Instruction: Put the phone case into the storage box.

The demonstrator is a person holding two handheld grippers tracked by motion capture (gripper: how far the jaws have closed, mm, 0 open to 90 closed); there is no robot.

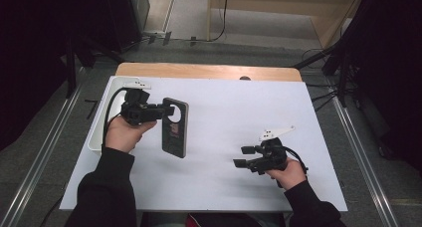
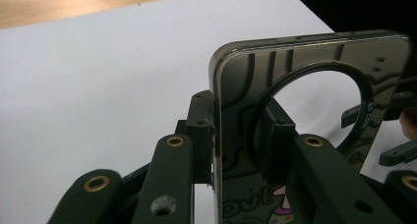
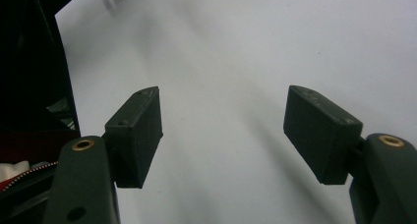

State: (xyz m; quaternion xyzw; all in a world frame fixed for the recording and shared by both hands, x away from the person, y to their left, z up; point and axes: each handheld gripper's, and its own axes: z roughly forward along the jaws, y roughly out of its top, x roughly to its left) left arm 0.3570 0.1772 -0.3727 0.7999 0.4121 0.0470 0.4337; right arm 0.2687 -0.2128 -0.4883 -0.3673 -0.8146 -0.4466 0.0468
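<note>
Phone case (image 1: pixel 174 127) clamped upright in left tool (image 1: pixel 160 109).
Right tool (image 1: pixel 243 156) gapes empty above white bench (image 1: pixel 229 112); white tray (image 1: pixel 99 130) alongside.

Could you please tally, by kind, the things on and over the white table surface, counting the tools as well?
Tools: 2, the left tool shut on the case and the right tool open with nothing between its jaws.
Dark phone cases with a round ring cut-out: 1.
White trays at the table's left edge: 1.
Total: 4.
</note>
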